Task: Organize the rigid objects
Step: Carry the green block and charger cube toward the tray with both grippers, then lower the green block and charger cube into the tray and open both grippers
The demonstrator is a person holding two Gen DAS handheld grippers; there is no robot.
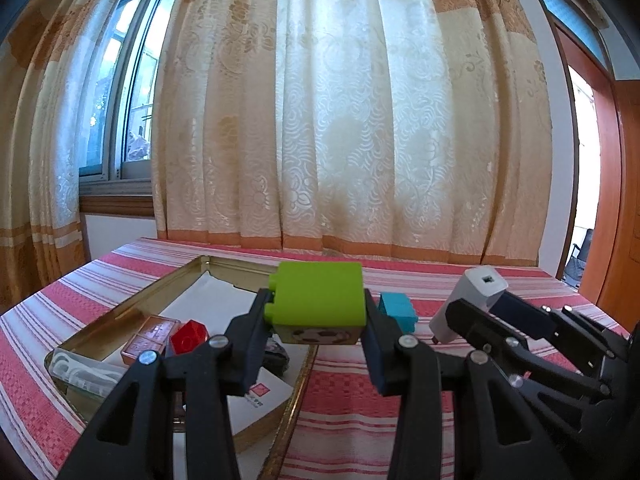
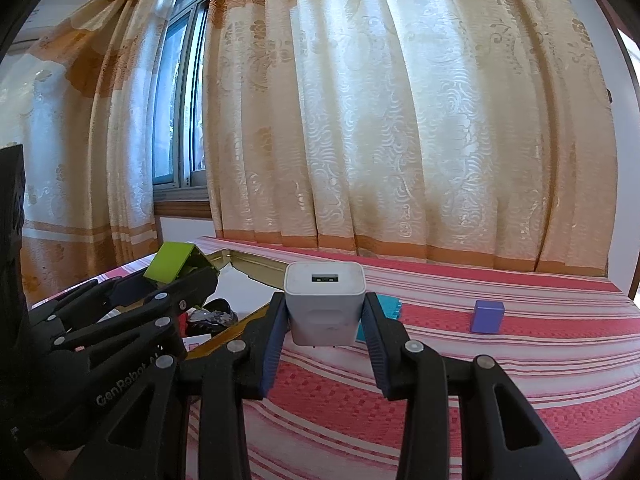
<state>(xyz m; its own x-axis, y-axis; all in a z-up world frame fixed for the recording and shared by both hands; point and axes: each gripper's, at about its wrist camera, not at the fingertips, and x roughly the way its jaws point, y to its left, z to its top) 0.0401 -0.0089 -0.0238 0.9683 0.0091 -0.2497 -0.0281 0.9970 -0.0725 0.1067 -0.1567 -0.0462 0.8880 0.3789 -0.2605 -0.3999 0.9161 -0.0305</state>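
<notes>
My left gripper is shut on a lime-green toy block with a face printed on its underside, held in the air over the right edge of a gold tray. My right gripper is shut on a white USB charger, port facing the curtain, held above the striped cloth. In the left wrist view the charger and right gripper show at the right. In the right wrist view the green block and the left gripper's fingers show at the left.
The tray holds a red block, a brown clear box, a clear plastic piece, a dark object and a white card. A teal block and a purple block lie on the red-striped cloth. Curtains hang behind the table.
</notes>
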